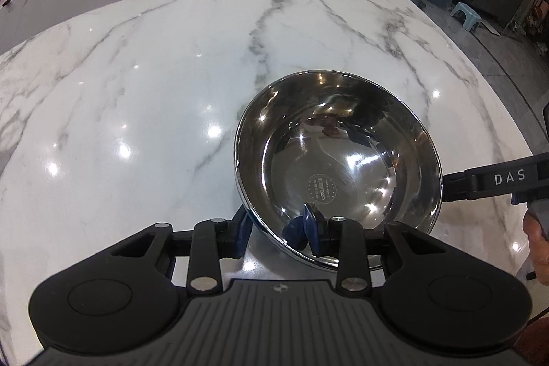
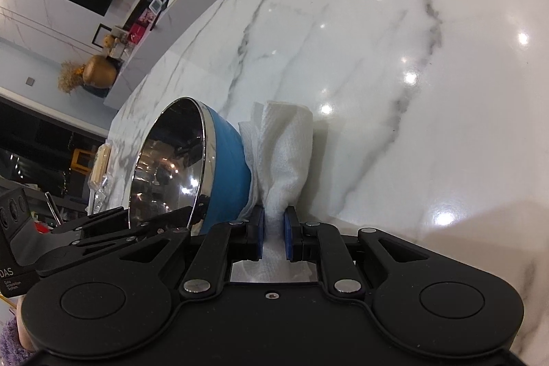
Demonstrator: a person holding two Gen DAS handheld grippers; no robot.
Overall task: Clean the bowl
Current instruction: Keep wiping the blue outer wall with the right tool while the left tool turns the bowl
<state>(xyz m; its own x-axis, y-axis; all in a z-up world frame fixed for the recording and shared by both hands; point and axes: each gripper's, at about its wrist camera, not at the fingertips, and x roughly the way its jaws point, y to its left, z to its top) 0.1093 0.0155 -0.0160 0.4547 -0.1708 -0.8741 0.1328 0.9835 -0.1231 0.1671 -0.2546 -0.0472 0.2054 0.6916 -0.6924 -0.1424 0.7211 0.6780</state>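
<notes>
The bowl (image 2: 192,167), tipped on edge on the counter (image 2: 394,91) at lower left of the right view, is pinched at its rim by the left gripper (image 1: 281,234), while the right gripper (image 2: 273,234), clamping a paper towel (image 2: 284,153), sits against its blue outside (not the steel inside).

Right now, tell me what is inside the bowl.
The bowl is tilted and holds nothing loose: only a round printed mark on its shiny bottom and the left gripper's inner pad on the rim. That pad hides some wall.
</notes>
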